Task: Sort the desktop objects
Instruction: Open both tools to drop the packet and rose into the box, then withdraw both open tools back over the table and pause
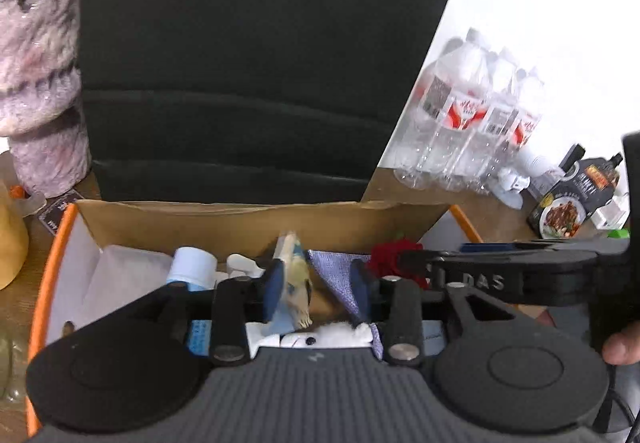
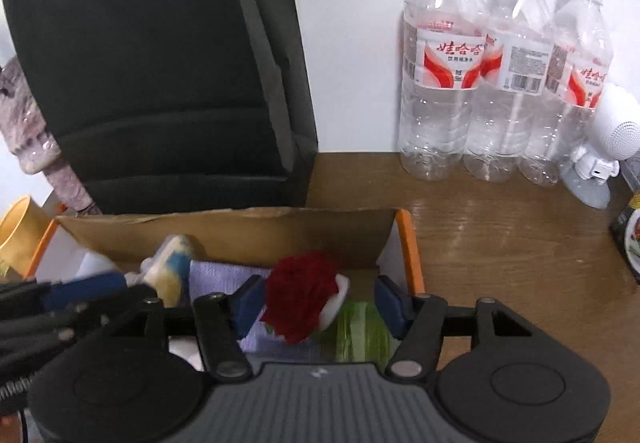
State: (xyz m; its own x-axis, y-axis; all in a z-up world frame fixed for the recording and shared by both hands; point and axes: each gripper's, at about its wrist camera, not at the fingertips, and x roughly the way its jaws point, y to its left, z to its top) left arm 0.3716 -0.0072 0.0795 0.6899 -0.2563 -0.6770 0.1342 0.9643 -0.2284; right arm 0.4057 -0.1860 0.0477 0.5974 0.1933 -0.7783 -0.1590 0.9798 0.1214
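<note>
Left hand-held gripper [image 1: 316, 285]: blue pads apart, blurred pale yellow-blue figurine [image 1: 294, 275] leaning against left pad, grip unclear. Cardboard box [image 1: 256, 221], orange-edged, on wooden worktop [image 2: 500, 239]; holds white roll [image 1: 194, 265], lilac woven cloth [image 1: 340, 271]. Right hand-held gripper [image 2: 316, 303]: pads apart, red fuzzy flower [image 2: 300, 295] on white base between them. Green wrapper [image 2: 362, 335] below, partly hidden. Three clear ribbed bottles [image 2: 500, 63] against wall.
</note>
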